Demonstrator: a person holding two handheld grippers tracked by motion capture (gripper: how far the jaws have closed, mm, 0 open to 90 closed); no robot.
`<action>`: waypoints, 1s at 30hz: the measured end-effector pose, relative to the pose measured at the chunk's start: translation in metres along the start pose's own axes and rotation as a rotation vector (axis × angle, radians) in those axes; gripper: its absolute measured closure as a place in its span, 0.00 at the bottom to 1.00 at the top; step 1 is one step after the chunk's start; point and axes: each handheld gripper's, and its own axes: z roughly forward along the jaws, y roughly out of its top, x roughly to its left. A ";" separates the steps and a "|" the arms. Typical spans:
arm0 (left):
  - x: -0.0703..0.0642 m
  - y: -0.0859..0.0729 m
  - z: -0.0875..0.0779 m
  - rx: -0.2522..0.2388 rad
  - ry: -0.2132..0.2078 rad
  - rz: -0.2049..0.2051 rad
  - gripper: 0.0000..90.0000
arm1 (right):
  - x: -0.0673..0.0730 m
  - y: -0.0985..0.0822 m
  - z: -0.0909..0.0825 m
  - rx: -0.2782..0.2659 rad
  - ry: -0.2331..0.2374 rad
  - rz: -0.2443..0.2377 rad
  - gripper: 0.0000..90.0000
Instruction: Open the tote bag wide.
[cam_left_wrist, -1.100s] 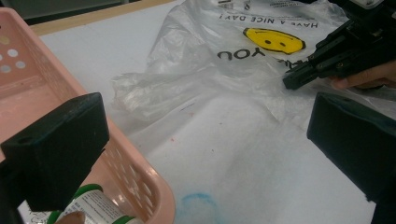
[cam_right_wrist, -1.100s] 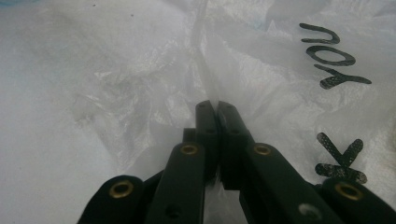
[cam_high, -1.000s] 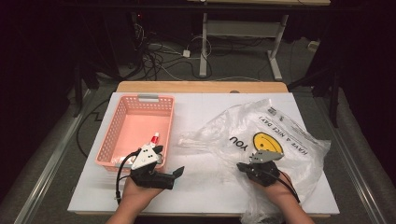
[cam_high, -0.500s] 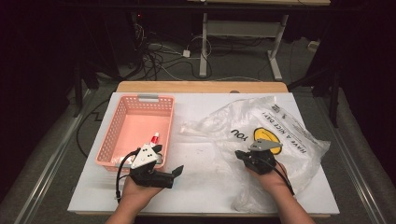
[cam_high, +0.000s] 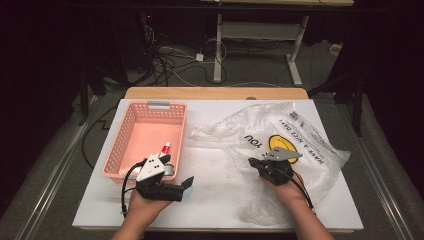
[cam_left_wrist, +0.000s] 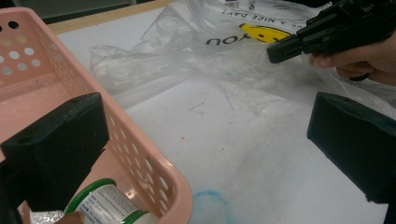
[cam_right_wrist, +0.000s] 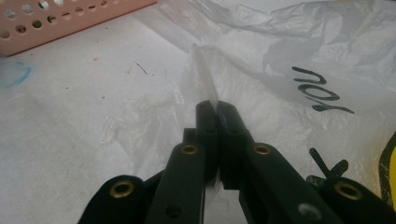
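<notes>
A clear plastic bag (cam_high: 305, 137) with a yellow smiley and black lettering lies crumpled on the right of the white table. My right gripper (cam_high: 252, 161) is shut on a fold of its film (cam_right_wrist: 204, 77); the pinched edge stands up ahead of the closed jaws (cam_right_wrist: 217, 109). My left gripper (cam_high: 183, 177) sits open at the front right corner of the pink basket (cam_high: 148, 105). Its jaws stand wide apart (cam_left_wrist: 208, 144), one over the basket, one over the table. A white bottle with green rims (cam_left_wrist: 109, 205) lies inside the basket. The right gripper (cam_left_wrist: 276, 53) and bag (cam_left_wrist: 187, 51) show beyond.
A small red-capped item (cam_high: 165, 148) lies in the basket. The basket's perforated wall (cam_right_wrist: 70, 18) is at the far left of the right gripper view. A blue smudge (cam_left_wrist: 210, 205) marks the table. Desk legs and cables stand on the floor beyond the table's far edge.
My right gripper has shifted slightly away from the person and to the left, drawing the bag film with it. The left gripper has stayed put.
</notes>
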 end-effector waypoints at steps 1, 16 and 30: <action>0.000 0.000 0.000 0.002 0.001 0.001 0.00 | -0.001 0.000 -0.001 -0.003 0.000 0.002 0.99; 0.003 -0.001 -0.001 -0.001 0.014 -0.005 0.00 | -0.005 0.010 -0.024 -0.122 -0.029 0.006 0.99; 0.013 0.000 -0.010 -0.021 0.047 -0.026 0.00 | -0.011 0.028 -0.050 -0.232 -0.070 0.010 1.00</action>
